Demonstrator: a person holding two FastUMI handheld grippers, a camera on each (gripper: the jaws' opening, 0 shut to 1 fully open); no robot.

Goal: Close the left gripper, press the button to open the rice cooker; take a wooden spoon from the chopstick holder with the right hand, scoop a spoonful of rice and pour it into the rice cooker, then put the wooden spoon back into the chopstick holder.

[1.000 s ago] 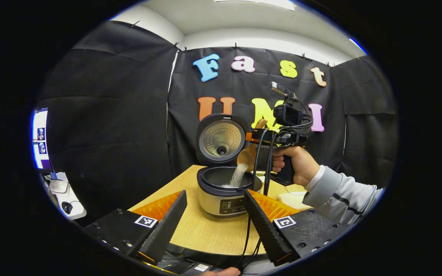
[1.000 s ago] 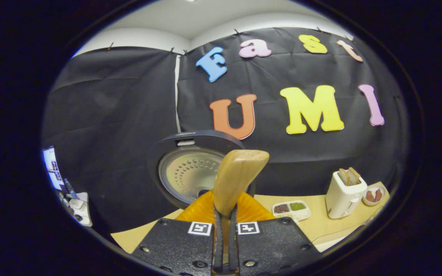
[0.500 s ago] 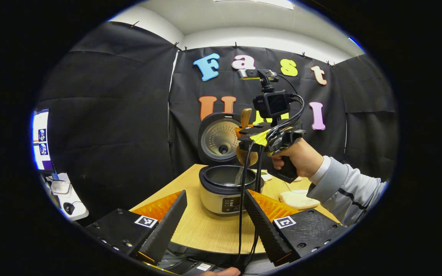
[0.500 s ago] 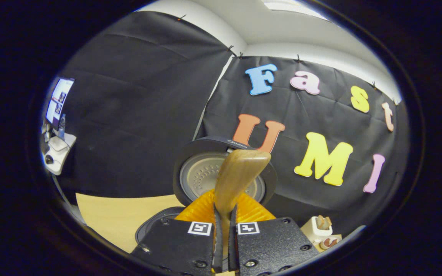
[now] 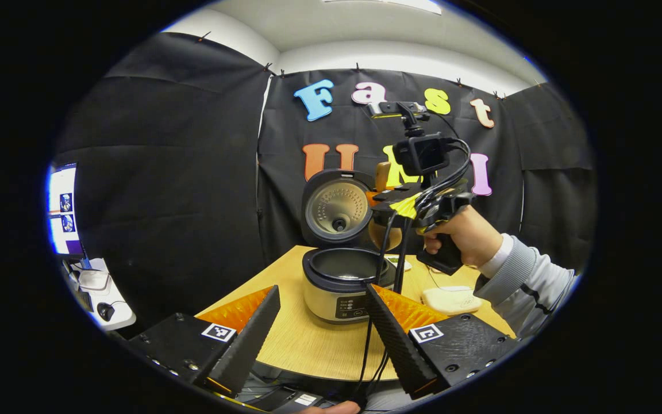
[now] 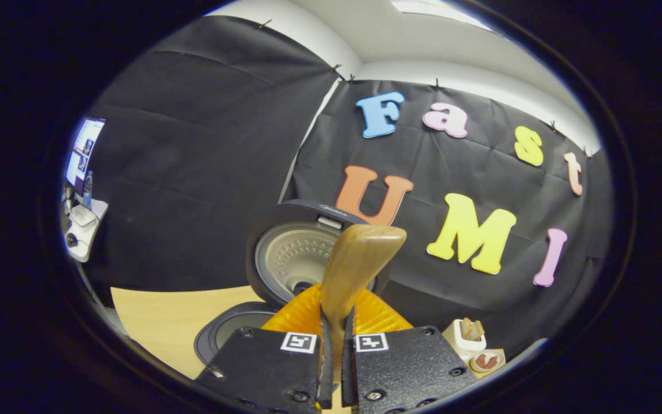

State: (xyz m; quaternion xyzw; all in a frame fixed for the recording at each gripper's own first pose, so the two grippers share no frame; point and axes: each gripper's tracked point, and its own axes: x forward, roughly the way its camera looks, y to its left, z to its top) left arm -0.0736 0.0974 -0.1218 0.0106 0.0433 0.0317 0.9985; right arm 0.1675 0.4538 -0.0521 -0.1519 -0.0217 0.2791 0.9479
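The right claw (image 6: 335, 368) is clamped on the spoon (image 6: 360, 261), whose handle runs up between the two fingers at the bottom centre of the right gripper view. It is held this tightly, I judge, because the spoon has to be tipped and carried without swivelling. In the left gripper view the same right claw (image 5: 385, 201) sits just right of centre, gripped by a hand (image 5: 469, 233), with the spoon bowl (image 5: 381, 234) hanging just above the cooker (image 5: 339, 284). That height suits pouring into the pot while clearing its rim. No rice shows falling now, so the pour looks finished and the return to the holder is left.

The cooker stands open on the surface (image 5: 308, 345), lid (image 5: 337, 207) upright behind the pot, leaving the mouth free from the front.

The left claw (image 5: 322, 328) is spread wide and empty at the bottom of its view, held back low in front of the cooker, probably to stay clear.

Hard to make out: the pot's inside is dark, so any rice in it cannot be seen. The spoon's bowl is partly behind cables in the left gripper view and seen end-on in the right gripper view, so I cannot tell whether grains remain. The chopstick holder is not something I can pick out. A toaster (image 6: 464, 339) and small dish (image 6: 486, 361) sit cut off at lower right.
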